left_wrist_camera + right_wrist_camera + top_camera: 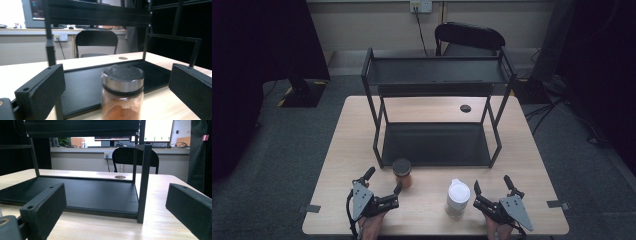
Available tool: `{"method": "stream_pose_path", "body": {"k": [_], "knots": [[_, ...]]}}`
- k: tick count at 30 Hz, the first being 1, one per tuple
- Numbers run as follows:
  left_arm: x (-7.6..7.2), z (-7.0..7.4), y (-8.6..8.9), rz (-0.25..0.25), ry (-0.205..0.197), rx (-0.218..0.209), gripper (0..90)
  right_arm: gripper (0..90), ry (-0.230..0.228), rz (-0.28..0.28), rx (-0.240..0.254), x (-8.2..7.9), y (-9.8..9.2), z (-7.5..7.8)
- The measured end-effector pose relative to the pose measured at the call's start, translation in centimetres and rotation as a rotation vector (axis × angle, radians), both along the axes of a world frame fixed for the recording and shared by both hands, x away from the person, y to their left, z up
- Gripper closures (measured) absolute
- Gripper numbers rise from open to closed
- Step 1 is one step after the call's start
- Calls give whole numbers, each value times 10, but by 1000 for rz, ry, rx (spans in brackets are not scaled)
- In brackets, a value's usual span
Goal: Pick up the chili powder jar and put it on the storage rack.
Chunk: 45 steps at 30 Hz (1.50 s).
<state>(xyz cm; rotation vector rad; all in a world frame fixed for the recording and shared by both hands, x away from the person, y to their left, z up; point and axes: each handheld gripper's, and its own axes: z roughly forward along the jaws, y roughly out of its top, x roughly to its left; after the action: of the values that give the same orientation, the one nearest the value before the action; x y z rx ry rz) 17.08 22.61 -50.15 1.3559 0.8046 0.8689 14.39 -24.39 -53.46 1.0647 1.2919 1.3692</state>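
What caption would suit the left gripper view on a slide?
Open left gripper frames a jar of orange-brown powder before a black two-tier rack.

- The high view looks forward and down over the table point(432, 107) and the black shelf rack point(437, 120).
- The left gripper view faces the rack point(100, 15) from close, low range.
- The right gripper view sits equally low, sharing that rack point(100, 192) and the chair point(135, 157) beyond it.
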Motion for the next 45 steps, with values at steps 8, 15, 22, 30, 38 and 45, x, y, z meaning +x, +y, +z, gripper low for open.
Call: {"method": "stream_pose_path", "body": {"k": [8,15,22,30,38,45], "knots": [[12,7,-8,-36,-16,7,13,18,0,0,0,0,0,0],[25,10,-16,-46,21,23,28,18,0,0,0,0,0,0],[37,10,-20,-40,71,24,93,18,0,0,0,0,0,0],[40,8,-26,-11,103,63,173,18,0,0,0,0,0,0],[48,8,-27,-16,140,61,254,18,0,0,0,0,0,0],[51,7,-28,-25,147,60,336,18,0,0,0,0,0,0]]}}
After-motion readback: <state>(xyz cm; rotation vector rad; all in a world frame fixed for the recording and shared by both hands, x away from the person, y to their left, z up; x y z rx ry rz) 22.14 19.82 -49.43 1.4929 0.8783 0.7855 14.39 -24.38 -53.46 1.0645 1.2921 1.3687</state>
